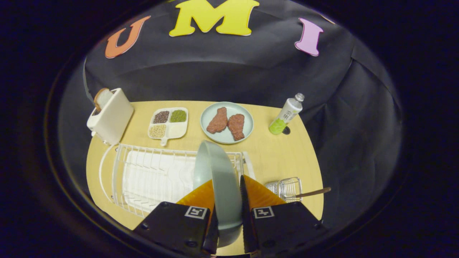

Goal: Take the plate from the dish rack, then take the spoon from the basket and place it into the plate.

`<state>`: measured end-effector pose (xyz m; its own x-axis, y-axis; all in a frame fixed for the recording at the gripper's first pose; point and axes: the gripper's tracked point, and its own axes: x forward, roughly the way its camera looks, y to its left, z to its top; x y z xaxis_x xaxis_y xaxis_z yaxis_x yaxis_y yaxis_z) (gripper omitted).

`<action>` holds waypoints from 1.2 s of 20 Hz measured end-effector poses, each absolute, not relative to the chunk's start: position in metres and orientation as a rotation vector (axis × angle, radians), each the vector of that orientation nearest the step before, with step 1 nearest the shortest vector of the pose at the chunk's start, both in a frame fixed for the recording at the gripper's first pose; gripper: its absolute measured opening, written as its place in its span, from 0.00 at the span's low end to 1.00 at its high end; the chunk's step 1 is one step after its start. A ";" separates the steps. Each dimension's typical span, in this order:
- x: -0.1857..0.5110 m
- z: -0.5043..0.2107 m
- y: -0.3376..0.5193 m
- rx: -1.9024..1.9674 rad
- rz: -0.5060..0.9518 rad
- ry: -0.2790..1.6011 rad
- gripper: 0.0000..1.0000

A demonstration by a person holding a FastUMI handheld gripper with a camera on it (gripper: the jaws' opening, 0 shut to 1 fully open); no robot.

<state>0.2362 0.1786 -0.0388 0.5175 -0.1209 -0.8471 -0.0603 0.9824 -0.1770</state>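
Observation:
A pale grey-green plate (219, 179) stands on edge between my fingers, and my gripper (226, 186) is shut on it, both fingers pressing its faces. It is held above the right end of the white wire dish rack (150, 175). A small wire basket (285, 188) sits on the table just right of the fingers. A wooden-handled spoon (313, 192) lies in the basket, its handle sticking out to the right; its bowl is hidden.
Beyond the rack on the wooden table (279, 157) lie a white toaster (109, 114) with bread, a divided tray of beans (168, 122), a plate with two pieces of meat (227, 122) and a green-labelled bottle (287, 114).

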 end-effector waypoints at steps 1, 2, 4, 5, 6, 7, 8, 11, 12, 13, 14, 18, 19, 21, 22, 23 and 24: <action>0.226 -0.036 0.182 -0.158 -0.006 1.025 0.33; 0.214 -0.036 0.185 -0.122 0.038 1.025 0.33; 0.187 -0.038 0.182 -0.049 0.100 1.017 0.33; 0.173 -0.040 0.178 -0.023 0.118 1.011 0.33; 0.157 -0.045 0.172 -0.006 0.136 1.009 0.32; 0.141 -0.052 0.167 0.019 0.153 1.012 0.32; 0.123 -0.059 0.162 0.053 0.169 1.020 0.33; 0.078 -0.085 0.146 0.149 0.200 1.038 0.32; 0.063 -0.095 0.141 0.180 0.209 1.043 0.32; 0.051 -0.106 0.136 0.216 0.213 1.050 0.32; 0.038 -0.121 0.130 0.254 0.213 1.061 0.32; 0.005 -0.180 0.124 0.367 0.258 1.132 0.32; 0.002 -0.192 0.124 0.403 0.261 1.147 0.32; 0.000 -0.210 0.123 0.452 0.279 1.159 0.32; 0.000 -0.215 0.124 0.491 0.298 1.160 0.32; 0.001 -0.218 0.125 0.507 0.321 1.160 0.32; 0.001 -0.221 0.126 0.520 0.343 1.153 0.32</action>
<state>0.0015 0.1262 -0.2213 0.3744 0.5120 -0.7731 0.0062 0.8323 0.5542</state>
